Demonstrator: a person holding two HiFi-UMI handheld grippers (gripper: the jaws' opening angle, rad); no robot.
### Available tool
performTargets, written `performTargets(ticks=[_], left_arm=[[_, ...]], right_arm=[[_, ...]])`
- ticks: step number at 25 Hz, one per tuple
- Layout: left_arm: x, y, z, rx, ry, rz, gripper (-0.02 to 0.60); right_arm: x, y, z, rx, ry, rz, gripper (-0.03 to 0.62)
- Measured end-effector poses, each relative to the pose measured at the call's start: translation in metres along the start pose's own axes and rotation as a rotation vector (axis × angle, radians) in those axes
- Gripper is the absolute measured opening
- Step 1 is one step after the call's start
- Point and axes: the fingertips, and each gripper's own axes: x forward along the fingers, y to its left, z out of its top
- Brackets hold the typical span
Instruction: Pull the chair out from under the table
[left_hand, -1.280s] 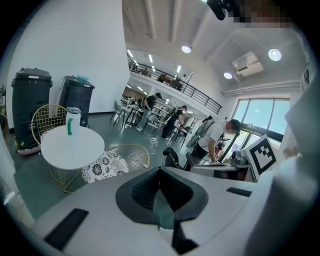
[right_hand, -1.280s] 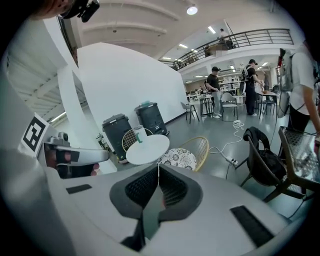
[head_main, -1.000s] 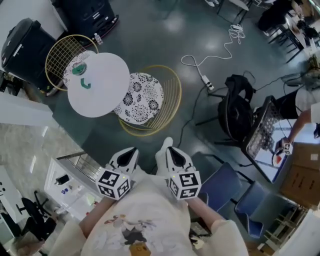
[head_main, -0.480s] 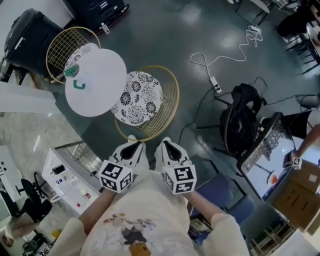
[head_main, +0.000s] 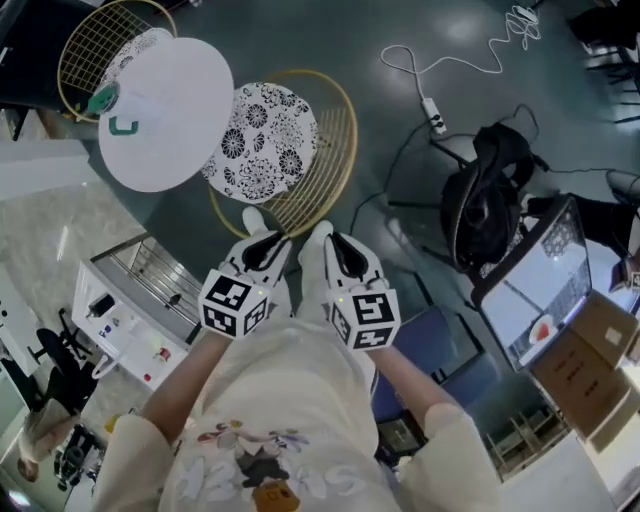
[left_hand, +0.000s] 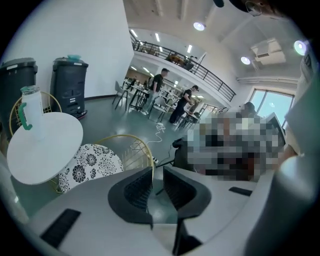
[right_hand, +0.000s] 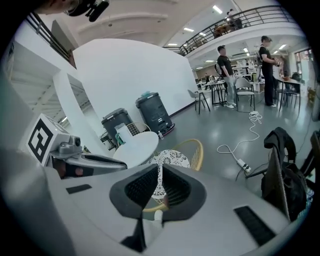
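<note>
- Head view: the chair, a gold wire frame with a black-and-white floral cushion, stands on the grey floor with its far side tucked under the round white table.
- A clear bottle with a green handle stands near the table's left edge, and a second wire chair sits beyond the table.
- The left gripper and the right gripper are held side by side, close together, and point at the near rim of the chair.
- Left gripper view: the left gripper's jaws have just been opening and stand a narrow gap apart. Nothing is between them, and the chair's rim lies beyond the tips.
- Right gripper view: the right gripper's jaws are closed together on nothing. The cushion and the table show beyond them, untouched.
- To the person's right, a black backpack hangs on a dark chair, and a white cable with a power strip trails across the floor.
</note>
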Motion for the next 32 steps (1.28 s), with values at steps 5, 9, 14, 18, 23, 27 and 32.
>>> performTargets(ticks=[5,9,14,18,23,27,32], left_arm=[[0.029,0.017,-0.015,-0.007,0.028,-0.025,0.103],[0.057,0.026,-0.031,0.001,0.065,-0.044,0.129],[0.088,0.032,-0.054,0.026,0.112,-0.075,0.143],[0.11,0.035,-0.072,0.043,0.141,-0.098,0.174],[0.134,0.041,-0.086,0.067,0.164,-0.122,0.187],[0.15,0.047,-0.097,0.088,0.182,-0.143,0.187],[0.164,0.051,-0.108,0.088,0.192,-0.159,0.187]], right_arm=[[0.023,-0.025,-0.02,0.016,0.038,-0.04,0.012],[0.049,-0.043,-0.033,0.079,0.063,-0.061,0.08],[0.079,-0.062,-0.043,0.118,0.073,-0.109,0.083],[0.098,-0.077,-0.052,0.141,0.077,-0.148,0.103],[0.119,-0.094,-0.062,0.162,0.086,-0.184,0.106],[0.135,-0.11,-0.068,0.183,0.097,-0.213,0.106],[0.151,-0.129,-0.075,0.232,0.105,-0.248,0.106]])
